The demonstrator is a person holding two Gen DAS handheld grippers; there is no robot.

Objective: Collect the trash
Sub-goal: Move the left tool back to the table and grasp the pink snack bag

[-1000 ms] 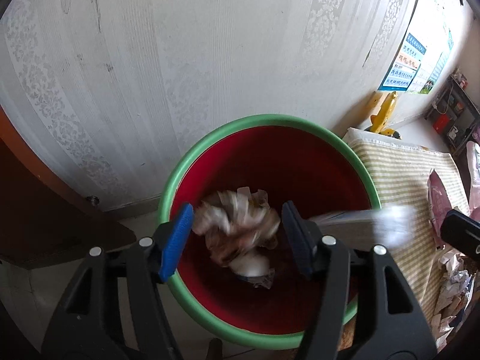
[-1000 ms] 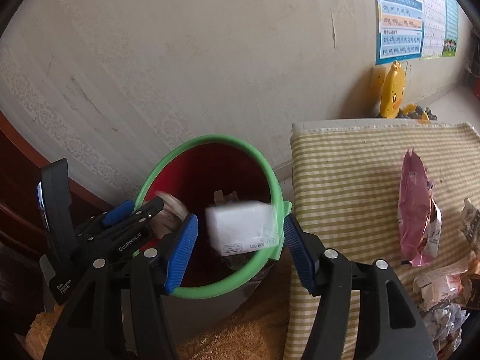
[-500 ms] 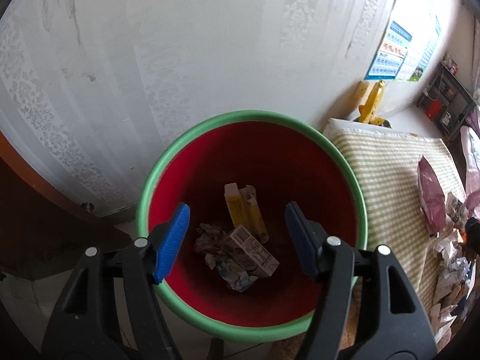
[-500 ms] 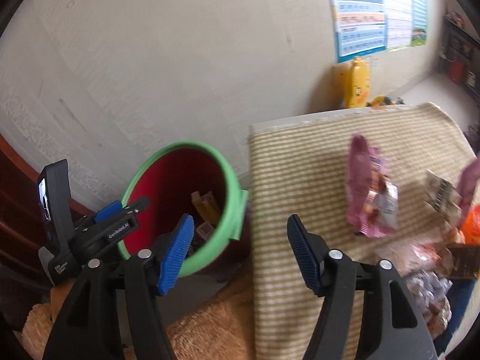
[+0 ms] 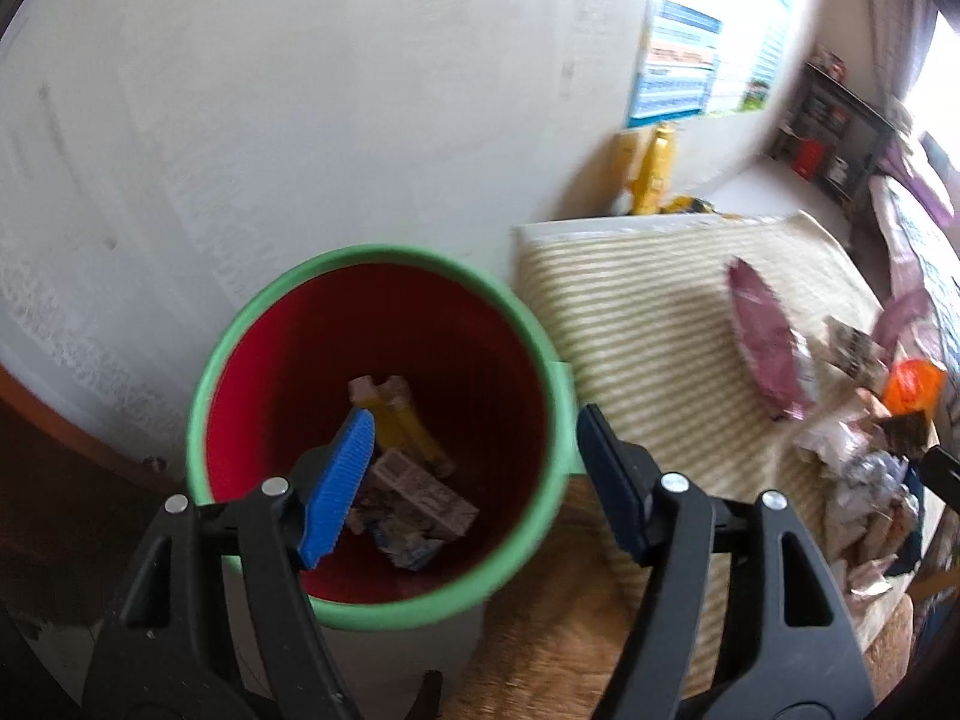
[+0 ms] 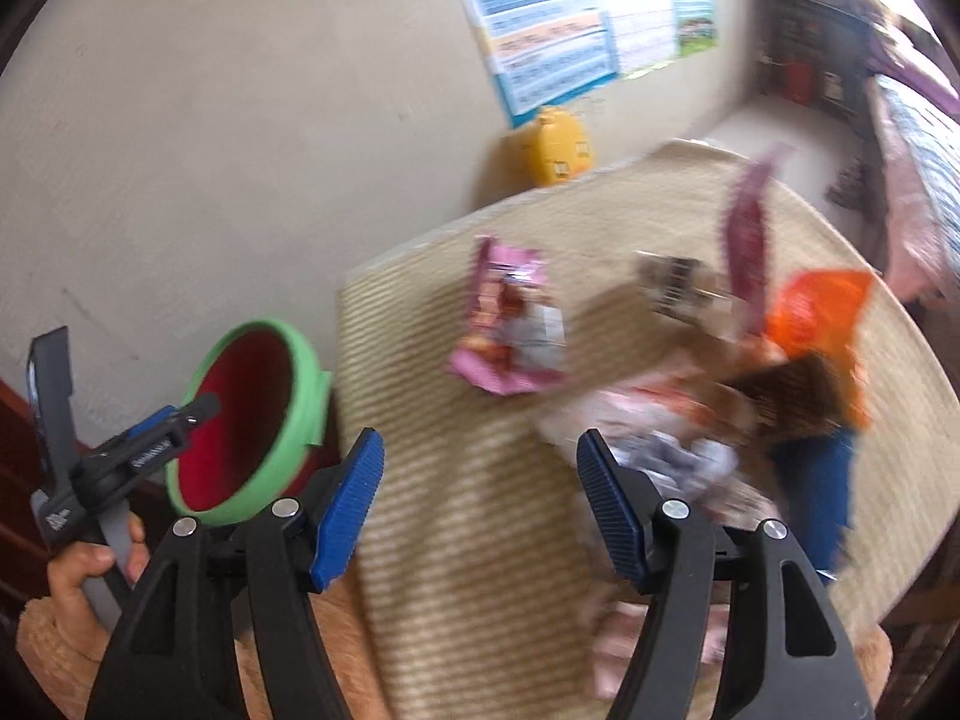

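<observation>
Below the left gripper (image 5: pixel 474 483), whose empty jaws are opening, the bin (image 5: pixel 558 408) holds a white carton (image 5: pixel 420 495), crumpled paper (image 5: pixel 402 543) and yellow box (image 5: pixel 402 420). Right gripper (image 6: pixel 480 504), also empty, gapes above the mat (image 6: pixel 468 540); wrappers (image 6: pixel 510 330) beyond.

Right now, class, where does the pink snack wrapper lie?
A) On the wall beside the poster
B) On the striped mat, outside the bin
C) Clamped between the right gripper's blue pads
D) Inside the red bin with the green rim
B: the pink snack wrapper lies flat on the striped mat, apart from the bin, and the right gripper has nothing between its pads.
</observation>
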